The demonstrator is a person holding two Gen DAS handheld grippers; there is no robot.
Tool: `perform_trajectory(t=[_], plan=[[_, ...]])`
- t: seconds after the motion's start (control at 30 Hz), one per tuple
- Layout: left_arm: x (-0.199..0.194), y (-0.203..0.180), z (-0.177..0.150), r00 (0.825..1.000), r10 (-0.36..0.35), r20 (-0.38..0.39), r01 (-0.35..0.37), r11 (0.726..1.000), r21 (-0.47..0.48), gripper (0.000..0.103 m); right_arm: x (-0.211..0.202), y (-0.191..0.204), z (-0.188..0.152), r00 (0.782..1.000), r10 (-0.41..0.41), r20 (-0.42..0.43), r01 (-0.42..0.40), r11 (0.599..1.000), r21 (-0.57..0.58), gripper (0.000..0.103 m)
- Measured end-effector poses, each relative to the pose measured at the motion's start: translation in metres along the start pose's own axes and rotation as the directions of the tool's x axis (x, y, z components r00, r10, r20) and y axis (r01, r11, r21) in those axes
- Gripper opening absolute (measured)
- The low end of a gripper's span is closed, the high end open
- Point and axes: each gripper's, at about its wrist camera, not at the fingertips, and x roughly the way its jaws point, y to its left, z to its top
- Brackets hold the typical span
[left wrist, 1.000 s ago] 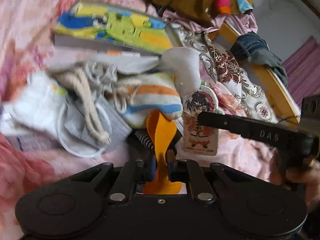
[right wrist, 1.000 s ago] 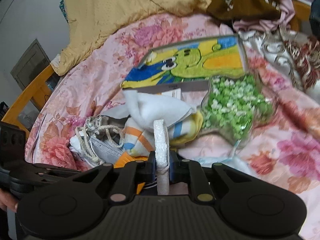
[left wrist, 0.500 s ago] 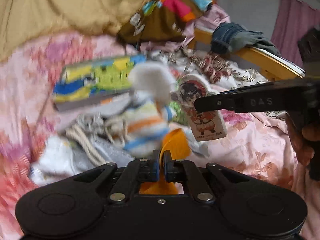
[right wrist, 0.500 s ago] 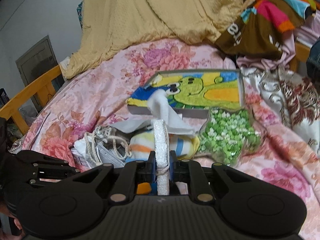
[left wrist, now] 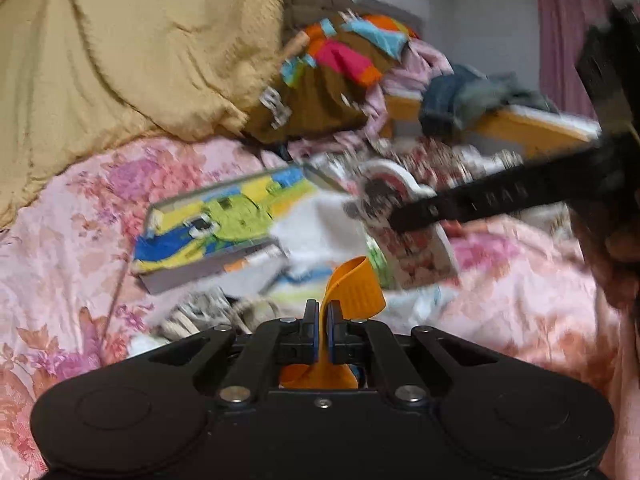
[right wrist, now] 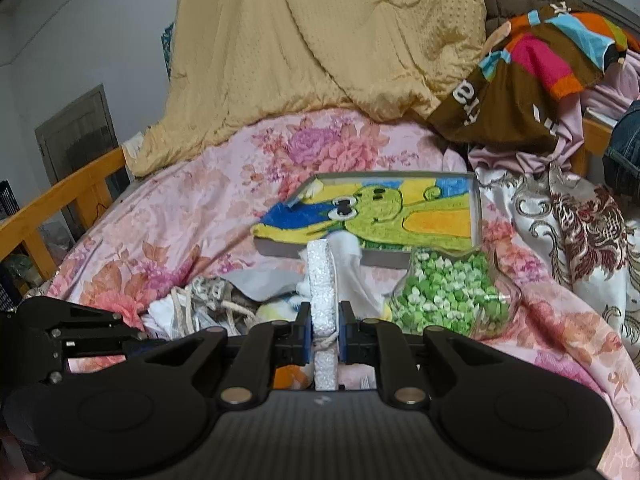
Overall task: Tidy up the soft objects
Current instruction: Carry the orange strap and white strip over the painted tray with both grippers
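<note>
Clutter covers the flowered bedspread [right wrist: 168, 232] ahead of me. My left gripper [left wrist: 322, 320] is clenched on an orange strip [left wrist: 354, 284] that curls up above its fingers. My right gripper [right wrist: 324, 330] grasps a white foam slab [right wrist: 322, 280] edge-on, just before the green cartoon picture [right wrist: 384, 216] and a bag of green bits [right wrist: 448, 296].

Right tool [right wrist: 324, 334] clamping white foam strip [right wrist: 322, 280]
</note>
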Motion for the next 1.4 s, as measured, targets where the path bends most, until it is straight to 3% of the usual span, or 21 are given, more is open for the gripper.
perform_trajectory(t=[0.23, 0.4, 0.6, 0.97, 1.4], plan=[[-0.005, 0.015, 0.017, 0.992, 0.051, 0.120, -0.037, 0.993, -0.115, 0.003, -0.013, 0.000, 0.008, 0.993, 0.027, 0.116, -0.026, 1.000, -0.006, 0.014], [0.016, 0.035, 0.033, 0.991, 0.077, 0.110, -0.054, 0.979, -0.195, 0.003, -0.004, -0.005, 0.021, 0.985, 0.030, 0.170, -0.030, 1.000, -0.006, 0.014], [0.056, 0.070, 0.049, 0.989, 0.114, 0.090, -0.081, 0.947, -0.310, 0.003, 0.034, -0.022, 0.033, 0.990, 0.033, 0.137, -0.039, 0.998, 0.047, 0.014], [0.138, 0.137, 0.068, 0.983, 0.157, 0.090, -0.090, 0.854, -0.512, 0.003, 0.128, -0.040, 0.067, 0.995, 0.017, 0.102, -0.027, 0.996, 0.090, 0.014], [0.204, 0.197, 0.055, 0.990, 0.101, 0.102, 0.001, 0.707, -0.707, 0.003, 0.225, -0.045, 0.092, 0.998, 0.049, 0.026, -0.053, 0.981, 0.187, 0.014]])
